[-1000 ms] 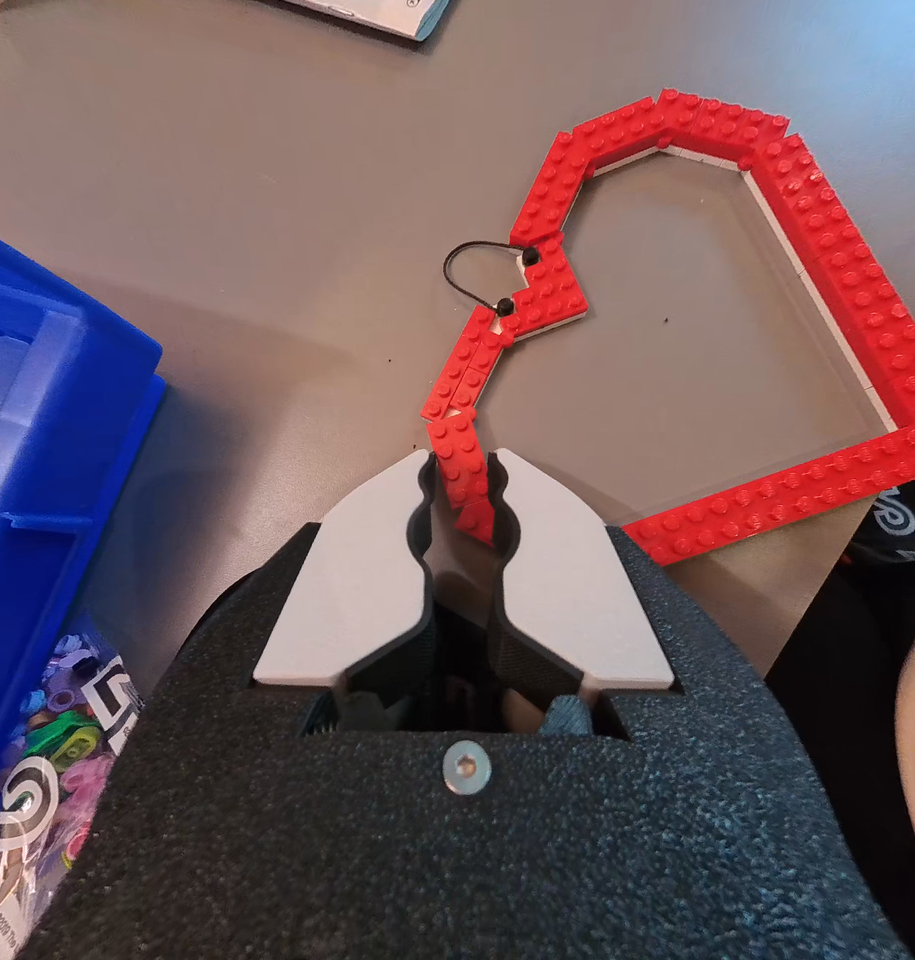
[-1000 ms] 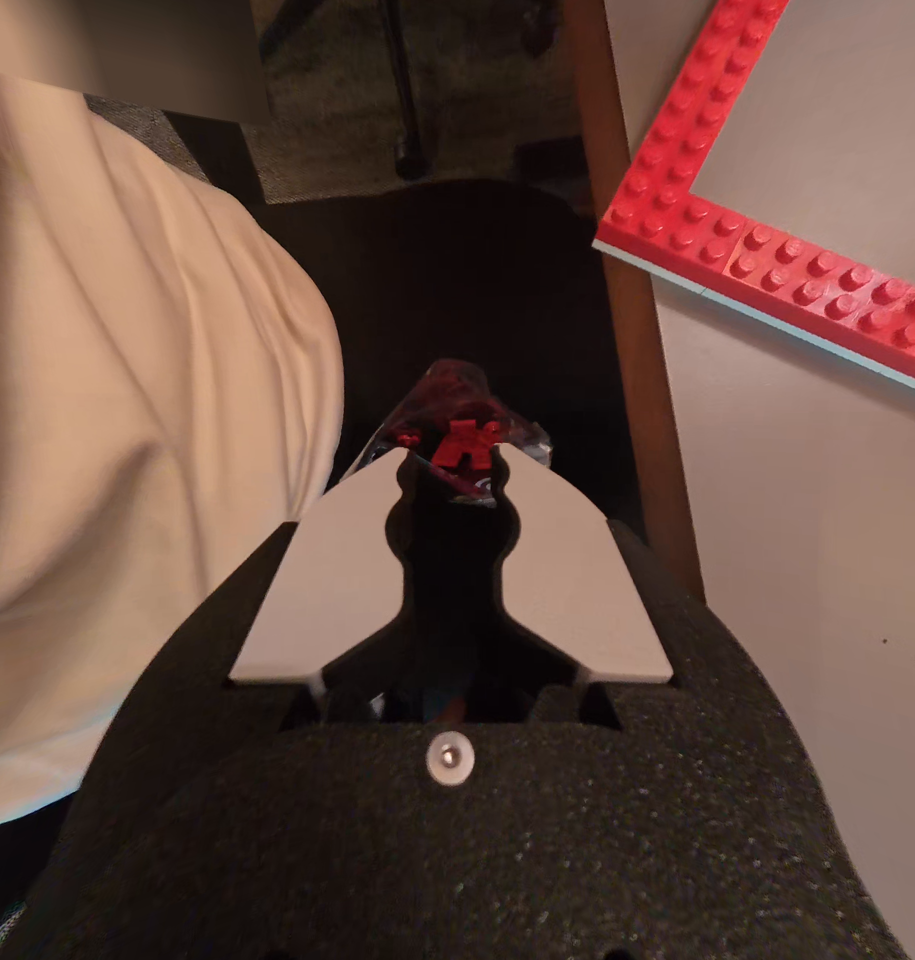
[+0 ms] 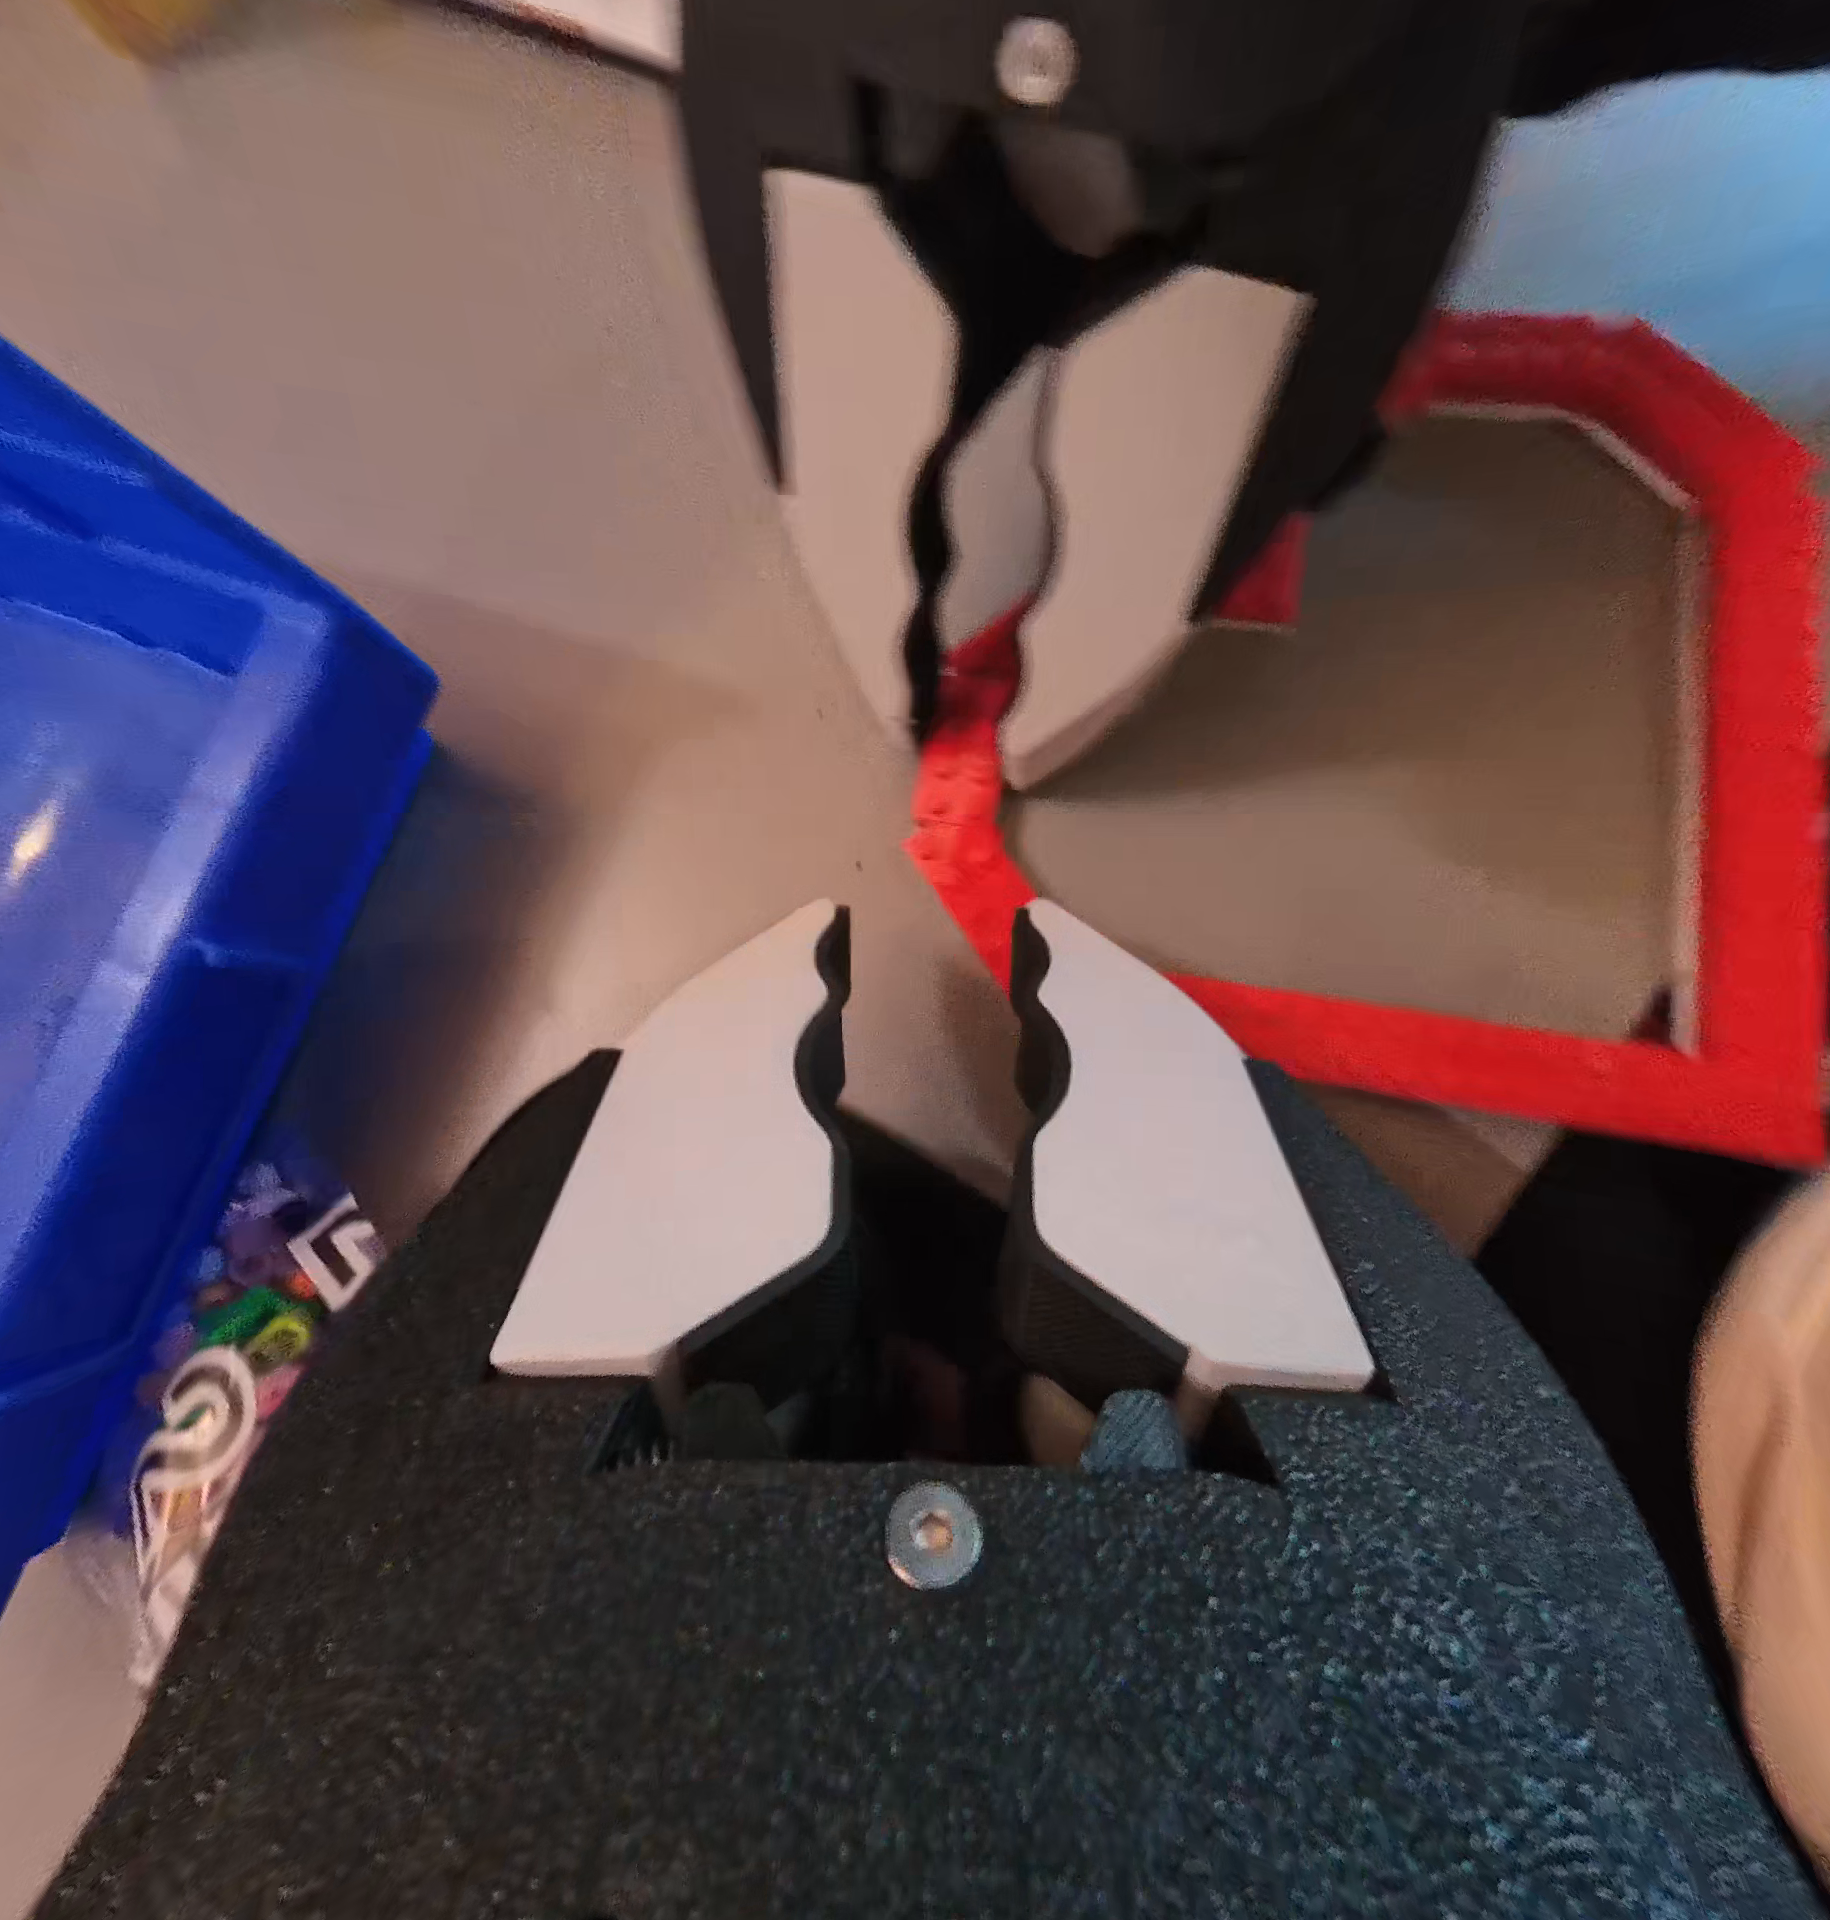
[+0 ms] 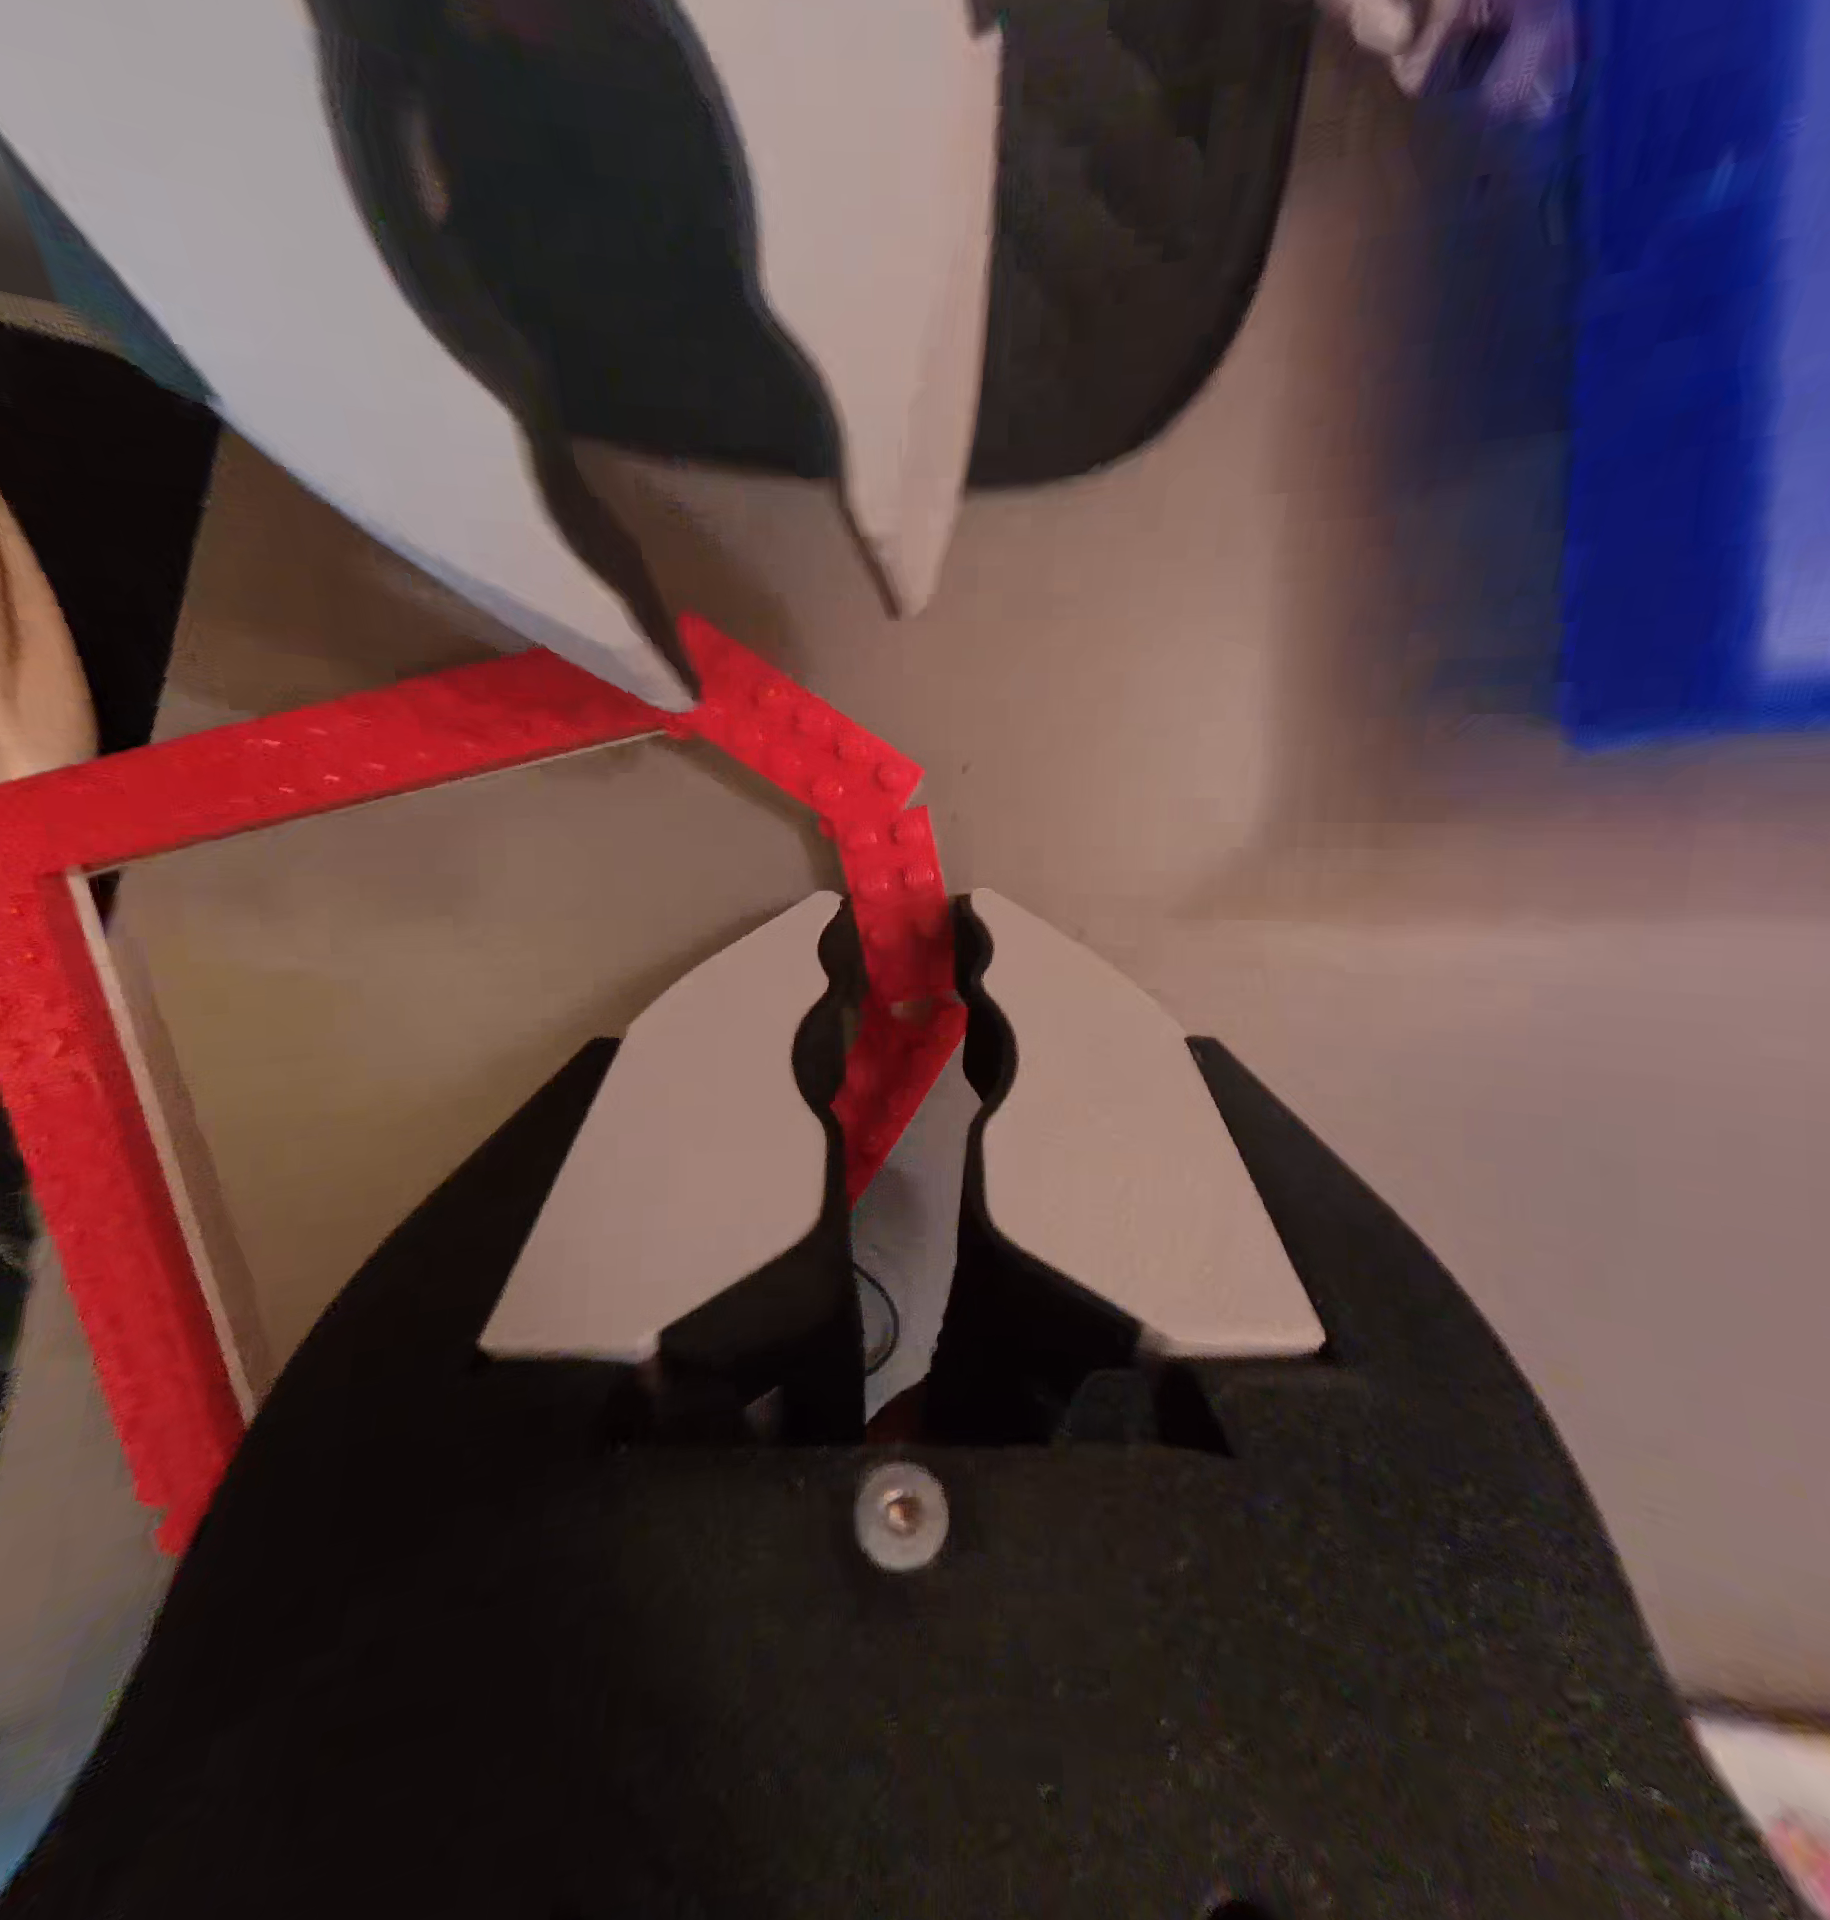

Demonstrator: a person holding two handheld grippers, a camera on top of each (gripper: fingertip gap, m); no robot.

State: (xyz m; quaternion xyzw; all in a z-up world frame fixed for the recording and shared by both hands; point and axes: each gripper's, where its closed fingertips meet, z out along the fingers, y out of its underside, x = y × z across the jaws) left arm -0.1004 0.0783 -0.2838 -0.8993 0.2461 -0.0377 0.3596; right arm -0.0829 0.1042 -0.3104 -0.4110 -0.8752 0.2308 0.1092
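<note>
On grey table: right hand-held gripper (image 4: 900, 909) clamps blurred red brick frame (image 4: 880, 821); left hand-held gripper (image 3: 926, 920) agape, empty

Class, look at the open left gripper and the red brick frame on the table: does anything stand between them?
Nothing visible: bare table separates the open left gripper from the red brick frame. The right gripper grips it farther along.

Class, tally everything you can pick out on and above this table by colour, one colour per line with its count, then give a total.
Red: 1, the heart-shaped brick frame
Blue: 1, the storage bin
Black and grey: 2, the left gripper and the right gripper
Mixed colours: 1, a clear bag of small pieces
Total: 5
</note>
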